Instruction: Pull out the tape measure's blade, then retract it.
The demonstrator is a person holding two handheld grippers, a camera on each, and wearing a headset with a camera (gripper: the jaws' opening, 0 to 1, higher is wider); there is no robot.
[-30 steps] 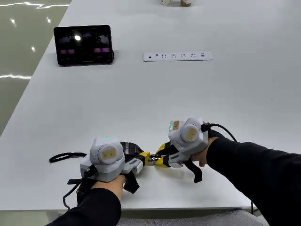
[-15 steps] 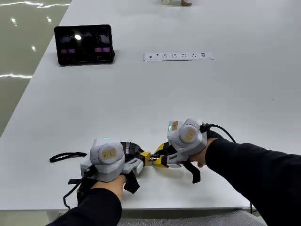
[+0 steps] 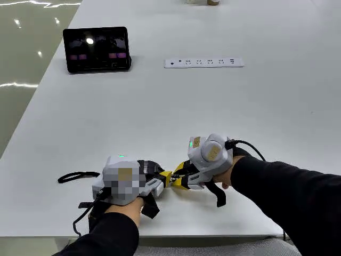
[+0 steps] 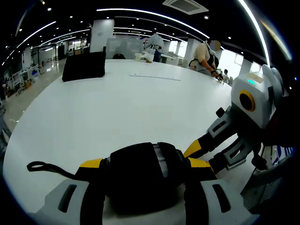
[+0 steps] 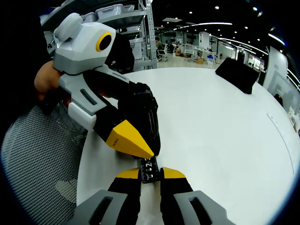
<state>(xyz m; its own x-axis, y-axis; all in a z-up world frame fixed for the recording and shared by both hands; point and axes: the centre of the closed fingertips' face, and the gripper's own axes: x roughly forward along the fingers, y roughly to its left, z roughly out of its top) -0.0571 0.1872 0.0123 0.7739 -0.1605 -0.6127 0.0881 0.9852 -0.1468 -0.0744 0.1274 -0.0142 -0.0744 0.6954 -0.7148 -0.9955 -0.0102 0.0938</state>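
Sitting low on the white bench (image 3: 213, 106), close to its near edge, the tape measure (image 4: 140, 180) is a round black case. The left gripper (image 4: 145, 165) has its two yellow-tipped jaws closed on the case, one on each side. I think it holds it this way so the case cannot slide or spin when the blade is pulled.

A very short bit of the blade (image 5: 149, 169) sticks out of the case, and you can read small numbers on it in the right gripper view. The right gripper (image 5: 150, 175) has its jaws pinched close together on that end. It comes at the case from the other side, so the two grippers meet tip to tip. That way one can hold and the other can pull.

So little blade is out that the pull looks like it has just begun. Next, the right gripper should move straight away from the case while the left one holds it in place. The blade is thin and smooth, so it may slip from the pinch and snap back in.

A thin black strap (image 3: 77, 176) lies loose on the bench beside the case. Far across the bench, a dark tablet (image 3: 97, 49) stands up and a white power strip (image 3: 204, 62) lies flat, both well out of the way.
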